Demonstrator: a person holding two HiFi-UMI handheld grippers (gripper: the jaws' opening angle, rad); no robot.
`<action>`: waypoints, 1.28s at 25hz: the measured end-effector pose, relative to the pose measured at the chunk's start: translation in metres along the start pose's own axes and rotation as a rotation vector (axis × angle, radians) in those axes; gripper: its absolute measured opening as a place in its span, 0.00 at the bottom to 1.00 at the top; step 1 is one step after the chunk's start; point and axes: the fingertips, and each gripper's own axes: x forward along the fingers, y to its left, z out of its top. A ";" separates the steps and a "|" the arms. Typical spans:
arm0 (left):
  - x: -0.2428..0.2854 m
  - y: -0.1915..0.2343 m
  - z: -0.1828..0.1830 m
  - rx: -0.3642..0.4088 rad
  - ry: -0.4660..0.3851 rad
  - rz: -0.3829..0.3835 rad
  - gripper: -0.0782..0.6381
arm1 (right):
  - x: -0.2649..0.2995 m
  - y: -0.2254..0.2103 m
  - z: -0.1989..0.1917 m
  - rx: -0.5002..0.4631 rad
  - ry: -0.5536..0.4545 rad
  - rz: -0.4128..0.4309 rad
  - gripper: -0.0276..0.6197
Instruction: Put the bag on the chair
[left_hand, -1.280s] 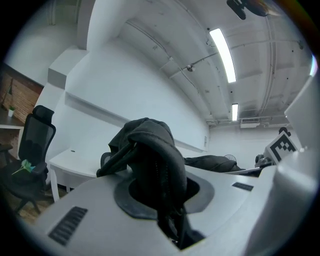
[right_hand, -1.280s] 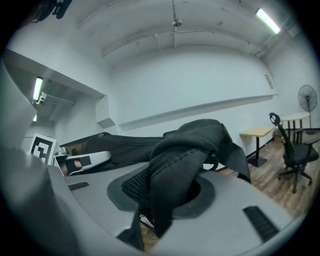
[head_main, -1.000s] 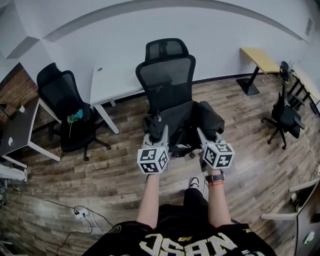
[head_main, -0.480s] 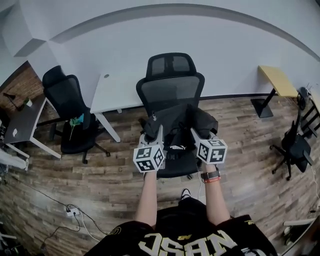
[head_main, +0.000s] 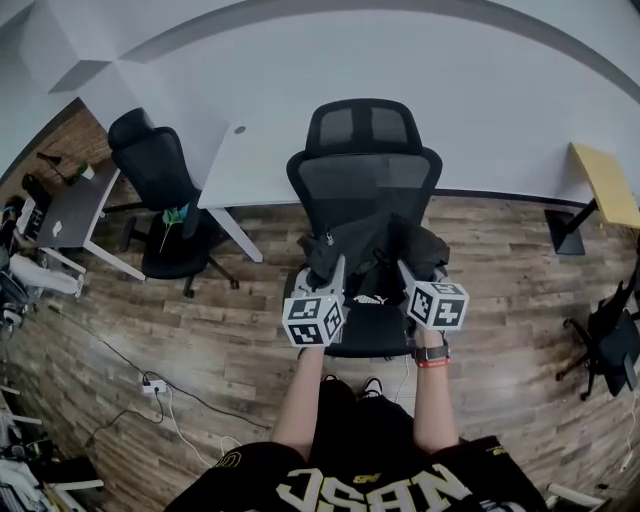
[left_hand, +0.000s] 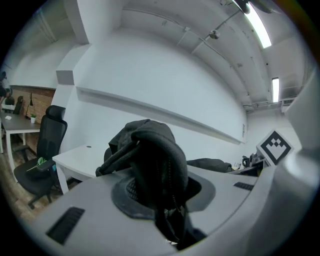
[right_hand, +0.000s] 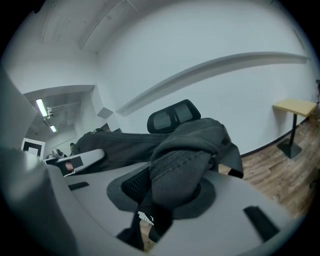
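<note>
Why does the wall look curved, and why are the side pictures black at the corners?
Head view: the wide lens bows the wall into an arc. Left gripper view: black corners frame a round image, the ceiling light glares white, the near bag is dark. Right gripper view: same round frame, bag better lit.

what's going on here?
A person holds a black bag with both tools: the left gripper and right gripper each clamp a fold of it. The left jaws have just been opening slightly, with fabric between them. The bag is over the seat of the black office chair, not yet released.
</note>
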 end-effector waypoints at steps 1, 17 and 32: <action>0.004 0.004 -0.003 -0.004 0.007 0.008 0.26 | 0.006 -0.002 -0.002 0.005 0.009 0.005 0.22; 0.090 0.088 -0.091 -0.111 0.196 0.049 0.27 | 0.127 -0.042 -0.054 0.097 0.182 -0.031 0.23; 0.115 0.128 -0.191 -0.217 0.376 0.095 0.27 | 0.179 -0.070 -0.130 0.144 0.348 -0.097 0.25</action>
